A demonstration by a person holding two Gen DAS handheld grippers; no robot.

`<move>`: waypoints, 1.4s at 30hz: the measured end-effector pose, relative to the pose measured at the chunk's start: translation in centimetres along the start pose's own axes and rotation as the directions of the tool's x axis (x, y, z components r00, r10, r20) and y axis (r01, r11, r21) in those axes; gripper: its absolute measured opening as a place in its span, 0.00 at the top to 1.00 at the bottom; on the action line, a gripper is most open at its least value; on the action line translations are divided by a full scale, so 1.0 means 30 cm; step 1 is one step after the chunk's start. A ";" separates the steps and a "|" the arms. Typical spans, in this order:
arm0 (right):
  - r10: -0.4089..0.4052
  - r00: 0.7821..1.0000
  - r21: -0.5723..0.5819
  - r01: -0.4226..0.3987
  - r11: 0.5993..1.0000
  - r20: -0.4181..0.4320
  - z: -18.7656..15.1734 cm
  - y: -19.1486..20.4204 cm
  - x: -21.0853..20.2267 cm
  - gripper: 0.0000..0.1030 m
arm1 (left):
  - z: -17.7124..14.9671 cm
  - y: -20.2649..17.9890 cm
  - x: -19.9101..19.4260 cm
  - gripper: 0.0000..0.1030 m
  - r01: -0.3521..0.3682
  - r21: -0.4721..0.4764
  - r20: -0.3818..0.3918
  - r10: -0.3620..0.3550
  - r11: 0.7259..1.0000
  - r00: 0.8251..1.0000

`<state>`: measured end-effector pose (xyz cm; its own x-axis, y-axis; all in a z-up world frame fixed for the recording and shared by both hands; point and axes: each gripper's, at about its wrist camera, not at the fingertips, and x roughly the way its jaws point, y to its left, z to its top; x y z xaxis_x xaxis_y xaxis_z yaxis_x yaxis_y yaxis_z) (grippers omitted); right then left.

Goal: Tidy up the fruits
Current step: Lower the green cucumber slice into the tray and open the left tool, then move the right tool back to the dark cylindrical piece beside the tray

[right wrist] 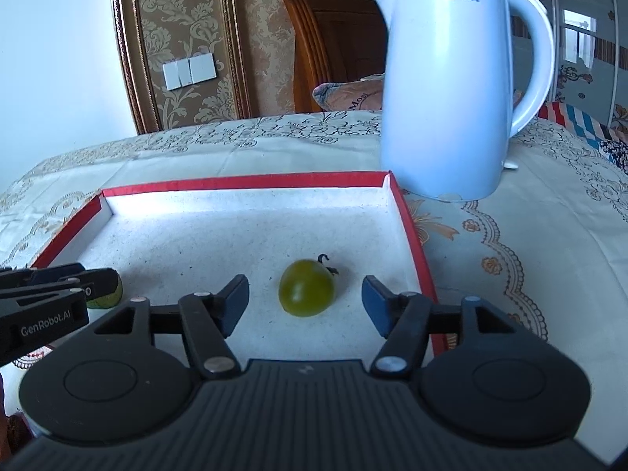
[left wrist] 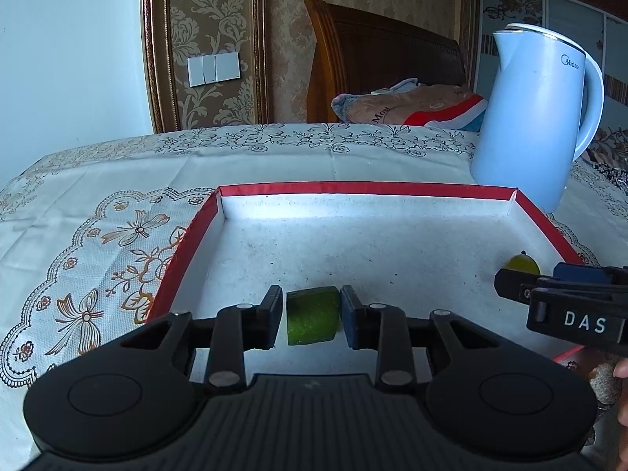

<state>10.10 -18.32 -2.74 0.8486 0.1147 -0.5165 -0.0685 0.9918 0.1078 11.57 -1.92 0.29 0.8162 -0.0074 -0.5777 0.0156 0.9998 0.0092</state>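
A red-rimmed shallow box (left wrist: 353,188) with a white floor lies on the table. A green lime piece (left wrist: 313,315) rests on its floor between the fingers of my left gripper (left wrist: 312,316); small gaps show on both sides, so the jaws are open around it. A round green fruit with a dark stem (right wrist: 306,287) lies in the box near its right wall, between the wide-open fingers of my right gripper (right wrist: 306,300), untouched. The right gripper also shows in the left wrist view (left wrist: 549,294), and the left gripper in the right wrist view (right wrist: 59,286), with the lime (right wrist: 112,294) partly hidden behind it.
A pale blue electric kettle (right wrist: 451,90) stands just behind the box's far right corner. A patterned tablecloth (left wrist: 98,204) covers the table. A wooden headboard (left wrist: 373,59) and bedding (left wrist: 412,106) lie beyond the table's far edge.
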 end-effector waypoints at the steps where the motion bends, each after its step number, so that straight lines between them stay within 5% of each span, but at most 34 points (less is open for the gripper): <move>1: 0.000 1.000 0.008 0.000 1.000 0.004 0.000 -0.005 -0.004 0.32 | -0.001 0.000 -0.003 0.65 0.000 0.000 0.001 0.000 1.000 1.000; 3: 0.002 1.000 0.016 -0.002 1.000 0.011 -0.002 -0.012 -0.013 0.29 | -0.001 0.004 -0.013 0.36 0.000 -0.005 0.015 0.000 1.000 1.000; 4: 0.000 1.000 0.019 0.000 1.000 0.016 -0.004 -0.014 -0.018 0.29 | -0.003 0.004 -0.024 0.34 -0.003 -0.008 0.032 0.004 1.000 0.999; 8: -0.004 1.000 0.026 0.004 1.000 0.015 -0.012 -0.018 -0.021 0.28 | -0.004 -0.006 -0.063 0.34 -0.003 0.011 0.076 0.002 1.000 0.997; 23: -0.006 1.000 0.024 0.005 1.000 0.030 -0.030 -0.026 -0.048 0.14 | -0.021 0.000 -0.055 0.30 0.007 0.012 0.044 -0.007 1.000 0.999; 42: 0.017 0.996 0.025 -0.019 1.000 0.082 -0.101 -0.035 -0.154 0.11 | -0.069 0.016 -0.143 0.30 0.033 0.010 0.077 -0.034 0.999 0.996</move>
<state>4.65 -19.74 -3.05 0.8876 0.1263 -0.4430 -0.0712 0.9877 0.1390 6.88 -1.36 1.07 0.8575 -0.0424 -0.5127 0.0485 0.9988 -0.0016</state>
